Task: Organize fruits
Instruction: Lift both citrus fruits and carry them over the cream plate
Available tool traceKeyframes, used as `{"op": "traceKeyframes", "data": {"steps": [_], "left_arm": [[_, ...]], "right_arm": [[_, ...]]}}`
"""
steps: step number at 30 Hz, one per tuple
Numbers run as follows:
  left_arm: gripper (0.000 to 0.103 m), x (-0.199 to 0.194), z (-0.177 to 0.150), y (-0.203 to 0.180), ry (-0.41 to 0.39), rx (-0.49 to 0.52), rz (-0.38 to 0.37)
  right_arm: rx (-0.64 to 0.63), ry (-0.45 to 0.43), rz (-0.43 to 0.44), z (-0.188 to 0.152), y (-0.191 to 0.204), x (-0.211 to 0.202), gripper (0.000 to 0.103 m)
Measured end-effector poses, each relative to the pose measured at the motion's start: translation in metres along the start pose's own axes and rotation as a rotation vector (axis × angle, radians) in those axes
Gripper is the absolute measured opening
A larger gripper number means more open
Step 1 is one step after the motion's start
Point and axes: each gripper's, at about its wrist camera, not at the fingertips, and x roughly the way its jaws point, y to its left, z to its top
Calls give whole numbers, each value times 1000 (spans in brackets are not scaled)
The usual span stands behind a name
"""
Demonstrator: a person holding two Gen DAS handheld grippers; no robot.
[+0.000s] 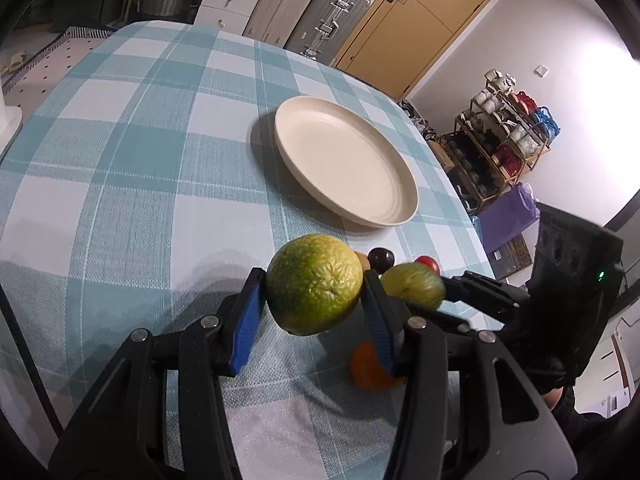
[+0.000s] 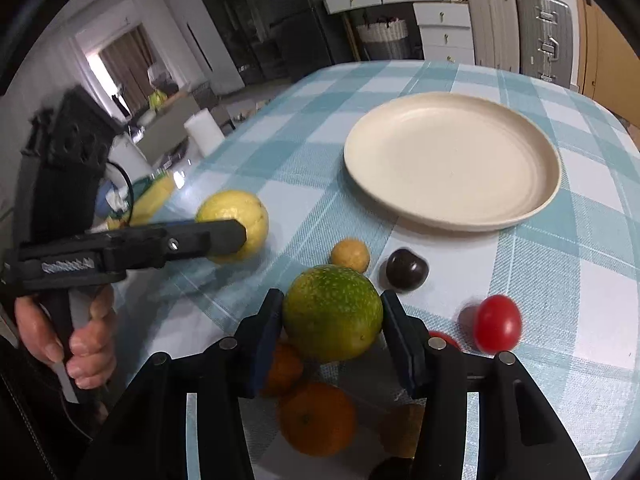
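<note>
My left gripper (image 1: 314, 292) is shut on a yellow-green citrus fruit (image 1: 314, 284) and holds it above the checked tablecloth; in the right wrist view (image 2: 236, 226) that fruit looks pale yellow in its jaws. My right gripper (image 2: 332, 320) is shut on a green speckled fruit (image 2: 333, 312), which shows in the left wrist view (image 1: 414, 286) too. The cream plate (image 1: 400, 216) (image 2: 552, 196) lies empty beyond both. On the cloth lie a small yellow fruit (image 2: 350, 255), a dark plum (image 2: 407, 270), a red tomato (image 2: 497, 323) and two oranges (image 2: 317, 419).
The table edge runs close on the right in the left wrist view, with a shoe rack (image 1: 504, 140) on the floor beyond. Suitcases (image 1: 328, 12), drawers and a door stand behind the table. A white paper roll (image 2: 204, 130) stands left of the table.
</note>
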Motion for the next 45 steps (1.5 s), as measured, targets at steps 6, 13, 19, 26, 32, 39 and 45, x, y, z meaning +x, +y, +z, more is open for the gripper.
{"op": "traceKeyframes", "data": {"steps": [6,13,19,26,32,39,45], "left_arm": [[45,6,19,-9,11,22,2],[45,24,61,-28,22,71,9],[45,47,107,-47,8,108,15],[45,95,155,-52,42,94,6],[45,133,179,-45,71,74,24],[45,159,192,-32,90,61,36],[45,172,197,-28,99,61,28]], "right_arm": [[27,-82,17,19,-11,-23,50],[27,-162,-4,54,-36,-43,50],[72,-210,8,89,-75,-50,50],[51,-226,-4,131,-108,-33,50],[76,-199,12,147,-133,0,50],[52,-160,4,150,-140,30,50],[15,-135,-24,148,-138,43,50]]}}
